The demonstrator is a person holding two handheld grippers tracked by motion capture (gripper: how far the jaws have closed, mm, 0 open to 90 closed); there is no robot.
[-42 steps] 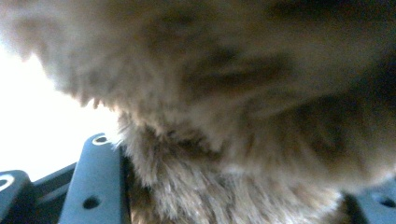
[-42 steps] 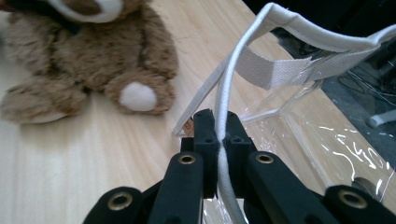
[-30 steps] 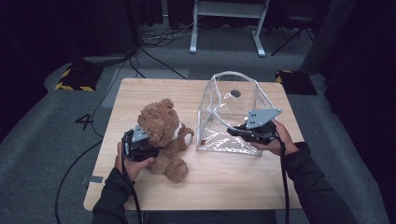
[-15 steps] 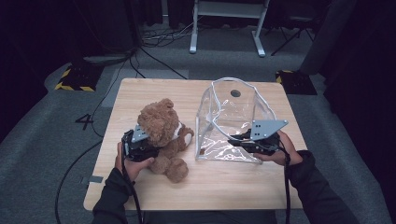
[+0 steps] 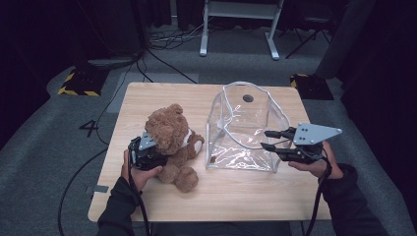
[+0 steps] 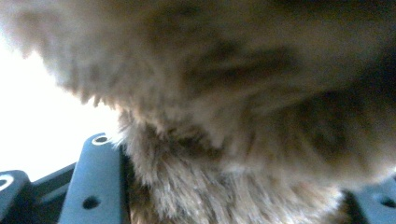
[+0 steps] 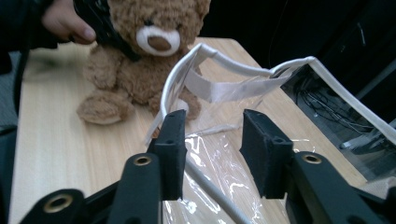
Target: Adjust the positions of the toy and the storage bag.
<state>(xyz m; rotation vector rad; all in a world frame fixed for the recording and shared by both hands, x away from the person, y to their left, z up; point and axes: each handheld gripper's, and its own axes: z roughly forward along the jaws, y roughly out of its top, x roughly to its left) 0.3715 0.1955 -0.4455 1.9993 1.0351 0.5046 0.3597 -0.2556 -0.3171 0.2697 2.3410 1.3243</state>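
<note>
Left, the left gripper [image 5: 153,156] pinches the brown plush teddy bear [image 5: 172,142]. Its counterpart, the right gripper [image 5: 268,140], jaws spread and just opening, straddles the clear plastic white-trimmed bag's [image 5: 243,130] rim untouching.

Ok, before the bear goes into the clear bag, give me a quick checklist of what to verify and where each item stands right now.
1. Left gripper shut on the teddy bear: ok, fur packs between its jaws.
2. Bear lifted: not ok, it sits on the table.
3. Clear bag upright, mouth open on top: ok.
4. Right gripper holding the bag's rim: not ok, its jaws have just been opening, with the rim loose between them.
5. Bag roomy enough for the bear: cannot tell.
</note>
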